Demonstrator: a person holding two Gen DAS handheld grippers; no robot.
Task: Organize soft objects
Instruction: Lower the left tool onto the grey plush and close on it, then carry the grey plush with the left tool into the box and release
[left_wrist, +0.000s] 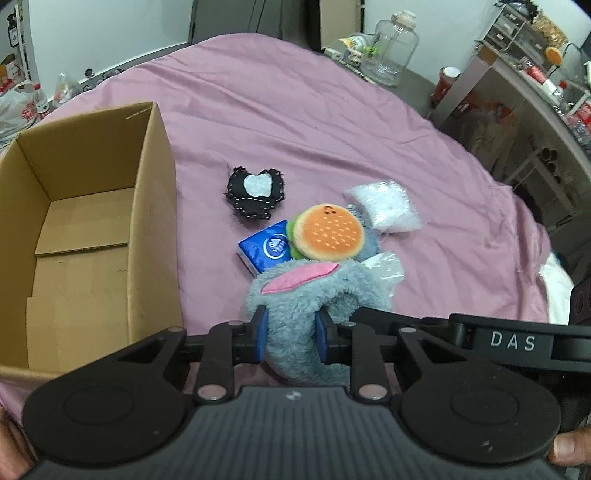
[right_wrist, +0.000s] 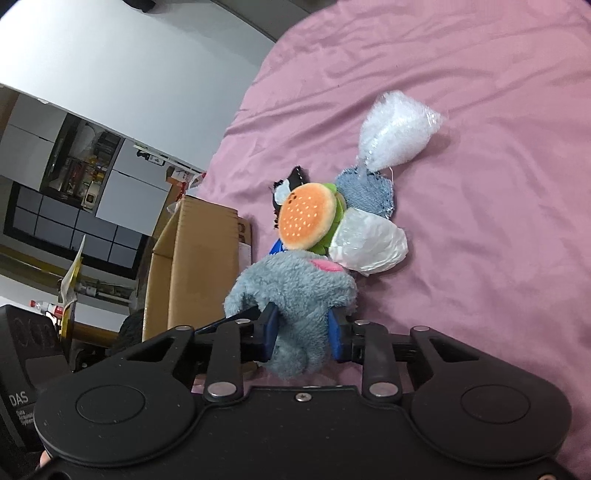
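Note:
A grey plush toy (left_wrist: 314, 295) with a pink ear lies on the pink bedsheet (left_wrist: 332, 129). My left gripper (left_wrist: 291, 334) is shut on one end of it, and my right gripper (right_wrist: 302, 332) is shut on another part of the grey plush toy (right_wrist: 295, 288). Beyond it sit a burger plush (left_wrist: 328, 230), a blue tissue pack (left_wrist: 264, 249), a black fabric heart (left_wrist: 255, 194) and a clear bag of white stuffing (left_wrist: 386, 206). In the right wrist view the burger plush (right_wrist: 308, 216) rests against a white bag (right_wrist: 369, 242) and a denim patch (right_wrist: 369, 192).
An open, empty cardboard box (left_wrist: 155, 229) stands on the bed at the left; the same cardboard box (right_wrist: 199, 258) shows left of the toys in the right wrist view. A glass jar (left_wrist: 391, 48) and cluttered shelves (left_wrist: 535, 74) lie beyond the bed.

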